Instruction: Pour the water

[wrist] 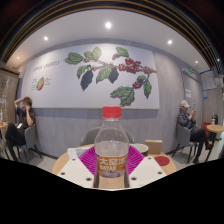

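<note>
Low in the middle of the frame, the tool (112, 172) pinches a clear plastic water bottle (111, 150), its two pale fingers (80, 168) pressing in on the bottle's lower body from the left and right, with the pink pads showing against the plastic. The bottle stands upright, with a red cap (112, 112) at its top and a dark red label (111, 158) with pale lettering wrapped around its middle. Behind it lies a light wooden table (150, 155), and on it, to the lower right of the bottle, sits a small red lid-like object (163, 160). Across the upper middle of the frame a large mural (110, 72) of green leaves and red berries covers a pale wall. A seated person (22, 122) is at the left edge, and another seated person (186, 122) is at the right edge. Round ceiling lights (108, 25) glow near the top.
</note>
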A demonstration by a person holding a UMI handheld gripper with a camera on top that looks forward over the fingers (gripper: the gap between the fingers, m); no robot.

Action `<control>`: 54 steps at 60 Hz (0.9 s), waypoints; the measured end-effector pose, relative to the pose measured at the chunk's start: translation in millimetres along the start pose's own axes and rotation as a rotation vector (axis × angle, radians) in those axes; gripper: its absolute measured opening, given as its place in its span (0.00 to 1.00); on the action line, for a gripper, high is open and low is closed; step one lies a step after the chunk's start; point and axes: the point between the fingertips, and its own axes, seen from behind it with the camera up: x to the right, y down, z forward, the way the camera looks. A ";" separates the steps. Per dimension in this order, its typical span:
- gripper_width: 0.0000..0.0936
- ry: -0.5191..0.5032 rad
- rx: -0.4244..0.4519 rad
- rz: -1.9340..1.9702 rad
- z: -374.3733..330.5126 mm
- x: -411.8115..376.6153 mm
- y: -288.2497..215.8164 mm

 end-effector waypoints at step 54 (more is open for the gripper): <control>0.41 -0.302 0.028 2.089 139.8 0.3 -55.9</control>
